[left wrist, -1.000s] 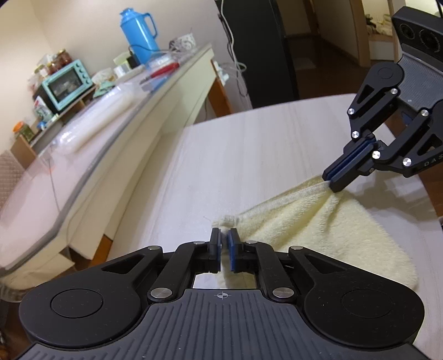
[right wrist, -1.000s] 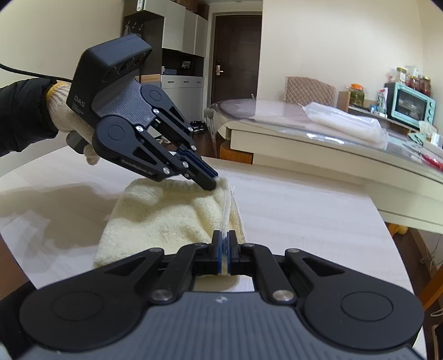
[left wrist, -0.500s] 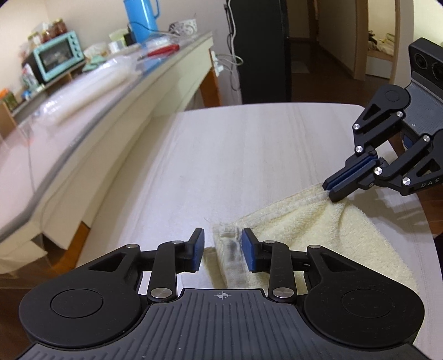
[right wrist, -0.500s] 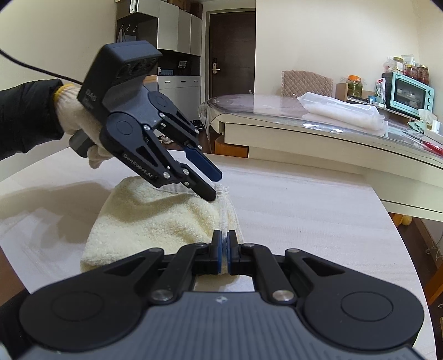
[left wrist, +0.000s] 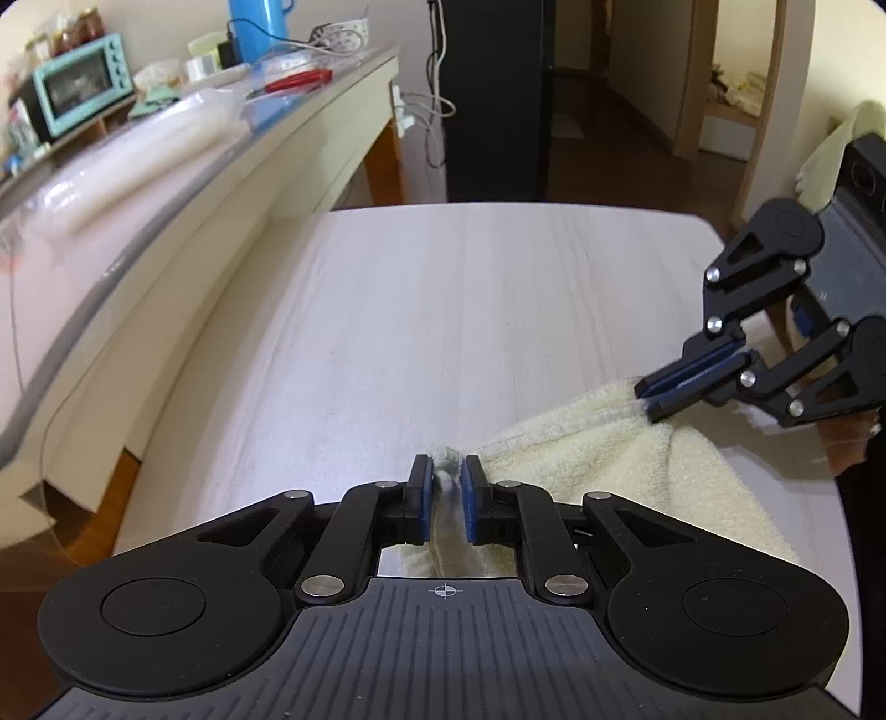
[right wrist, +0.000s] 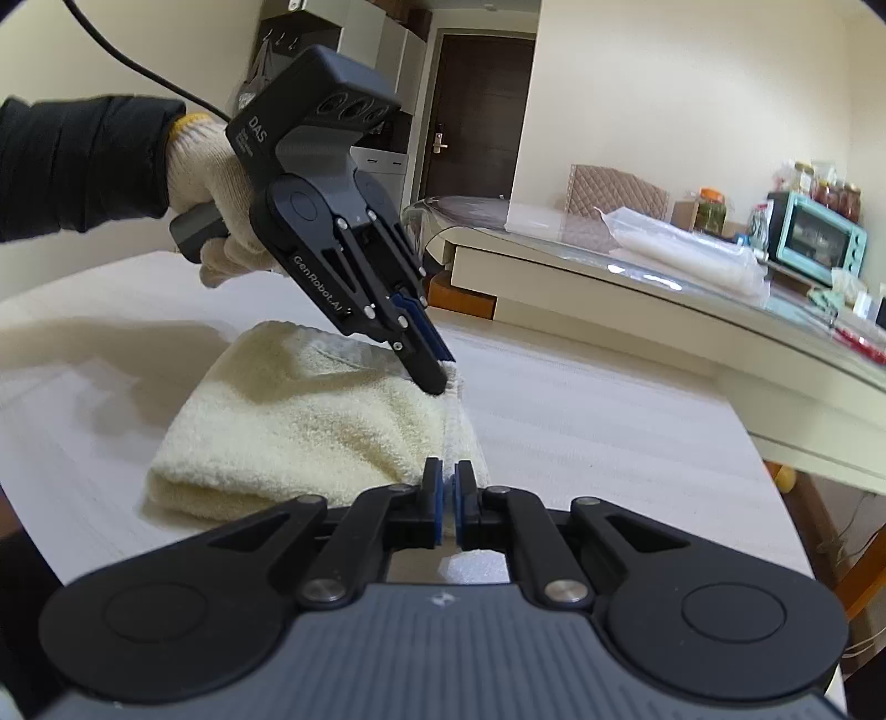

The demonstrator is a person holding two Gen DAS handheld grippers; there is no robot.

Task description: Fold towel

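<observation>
Home dining/living area. Pale wooden table [left wrist: 443, 310] beside a glass-topped sideboard [left wrist: 183, 183] carrying a teal toaster oven [left wrist: 77, 88], blue thermos [left wrist: 257, 27], food jars [right wrist: 830, 191]; dark entry door [right wrist: 476, 116] beyond it.

Your left camera looks low and close along its fingers across the table [left wrist: 443, 310]. Your right faces it. Both share the towel [left wrist: 598, 471].

Towel on the tabletop, a gripper at each of two corners

The towel [right wrist: 310, 426] lies folded on the tabletop [left wrist: 443, 310]. The left gripper [left wrist: 447, 501] pinches one corner, the right gripper [right wrist: 448, 501] the neighbouring corner along the same edge. Beyond the tabletop's far side stands a counter [right wrist: 692, 310] carrying a toaster oven [right wrist: 819, 238].
</observation>
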